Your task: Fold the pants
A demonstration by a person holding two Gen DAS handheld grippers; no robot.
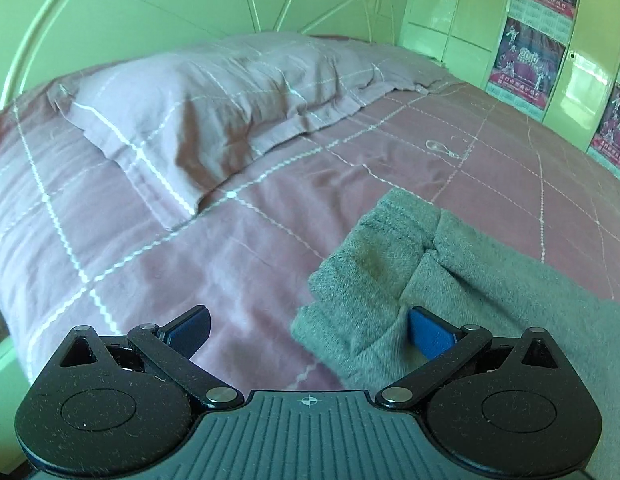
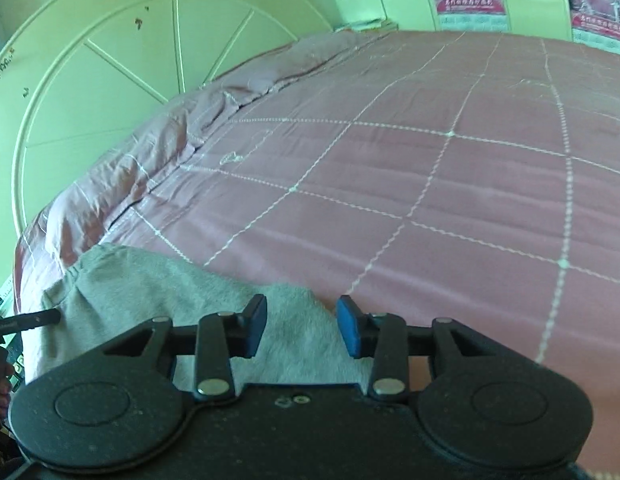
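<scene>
Since the pants (image 1: 449,280) lie right of your wide-open, empty left gripper (image 1: 310,330), your half-open, empty right gripper (image 2: 302,328) sits over them, nearer.

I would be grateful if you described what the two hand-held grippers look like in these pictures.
Both look alike. The left hand-held gripper has a black body with two round discs, silver rivets on black link bars, a ribbed grey centre plate with a small crosshair mark, and blue finger pads. The right hand-held gripper has the same black discs, silver rivets and blue pads, with a plain dark centre.
</scene>
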